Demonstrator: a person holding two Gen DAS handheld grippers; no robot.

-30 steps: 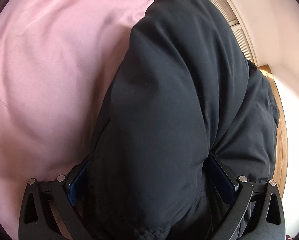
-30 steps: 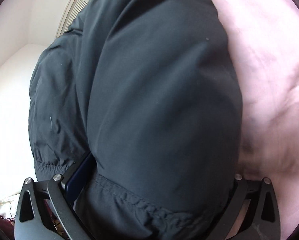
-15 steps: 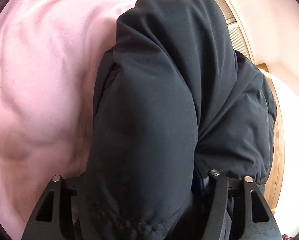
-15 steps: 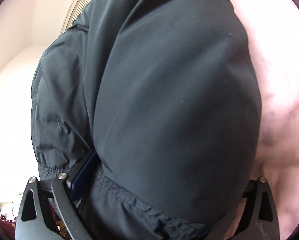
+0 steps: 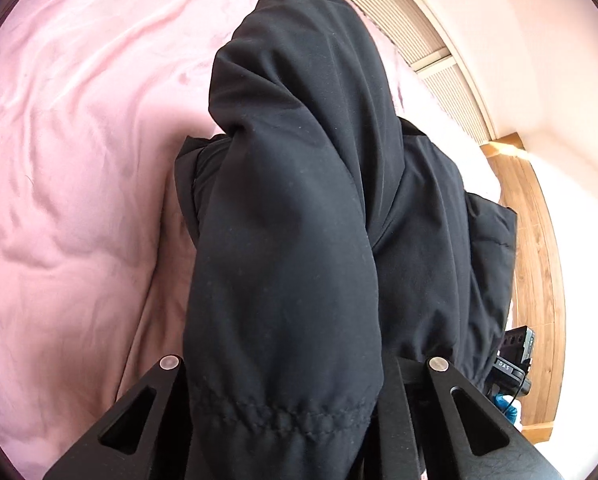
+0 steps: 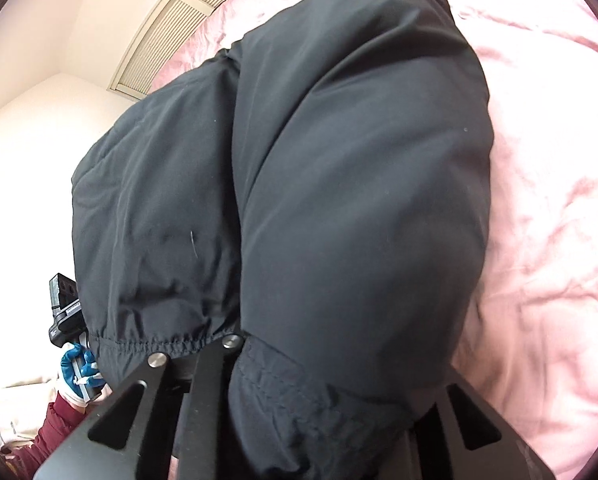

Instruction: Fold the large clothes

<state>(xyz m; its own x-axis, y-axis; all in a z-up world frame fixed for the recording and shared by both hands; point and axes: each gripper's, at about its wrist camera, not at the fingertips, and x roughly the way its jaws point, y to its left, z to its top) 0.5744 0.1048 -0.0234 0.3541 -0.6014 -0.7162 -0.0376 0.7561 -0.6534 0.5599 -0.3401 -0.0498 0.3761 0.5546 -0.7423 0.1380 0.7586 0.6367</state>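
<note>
**Over the pink bed, both my tongs gripping the black jacket**

On my left side, my left gripper [image 5: 283,408] is clamped narrow on a padded sleeve of the black jacket [image 5: 299,220], near its elastic cuff. The jacket drapes forward over the pink bedspread [image 5: 67,160]. To the right, my right gripper [image 6: 323,384] pinches the other sleeve [image 6: 363,200] just as tightly, the pink cover beyond it.
</note>
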